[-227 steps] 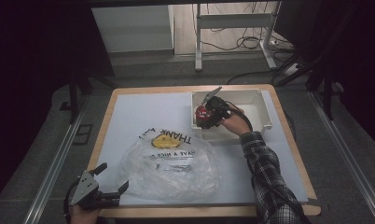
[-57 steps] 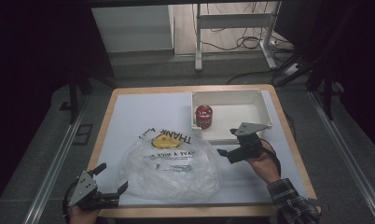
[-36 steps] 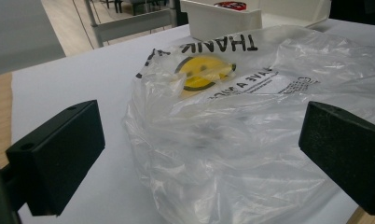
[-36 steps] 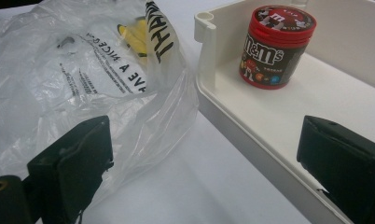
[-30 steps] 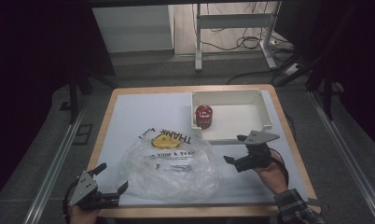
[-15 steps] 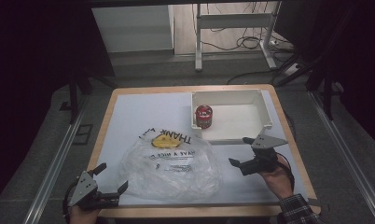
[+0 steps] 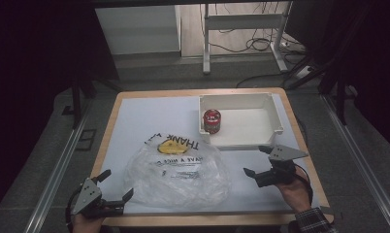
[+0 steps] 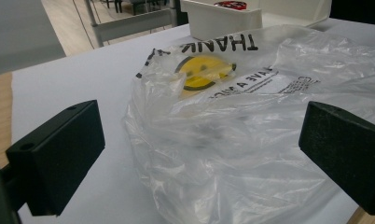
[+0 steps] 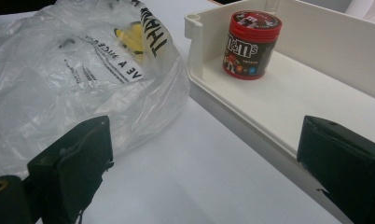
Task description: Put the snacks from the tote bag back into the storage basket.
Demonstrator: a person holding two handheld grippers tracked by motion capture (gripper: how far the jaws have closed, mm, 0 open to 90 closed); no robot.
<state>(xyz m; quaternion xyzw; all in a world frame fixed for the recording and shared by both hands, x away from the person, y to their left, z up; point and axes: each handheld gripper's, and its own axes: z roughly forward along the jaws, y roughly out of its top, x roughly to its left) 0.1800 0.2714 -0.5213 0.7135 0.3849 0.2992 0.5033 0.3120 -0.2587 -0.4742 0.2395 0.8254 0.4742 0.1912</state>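
A red candy can (image 7: pixel 212 121) stands upright in the left near corner of a white tray (image 7: pixel 276 129) at the back right. A crumpled clear plastic bag (image 7: pixel 178 172) with a yellow smiley and black print lies at the table's front middle. My left gripper (image 7: pixel 118 183) rests open at the front left corner, its jaws facing the bag (image 8: pixel 251 116) with nothing between them. Right of the bag and just in front of the tray, my right gripper (image 7: pixel 255 160) is open and holds nothing. Its view looks at the can (image 9: pixel 251 44) and the tray wall (image 9: pixel 232 112).
A white mat (image 7: pixel 144 121) covers the wooden table; its back left part is bare. Dark floor, metal rails and a table frame with cables lie beyond the edges.
My right gripper let go of the can in the tray, then drew back toward the near right of the table, open. The left gripper and the bag have not moved.
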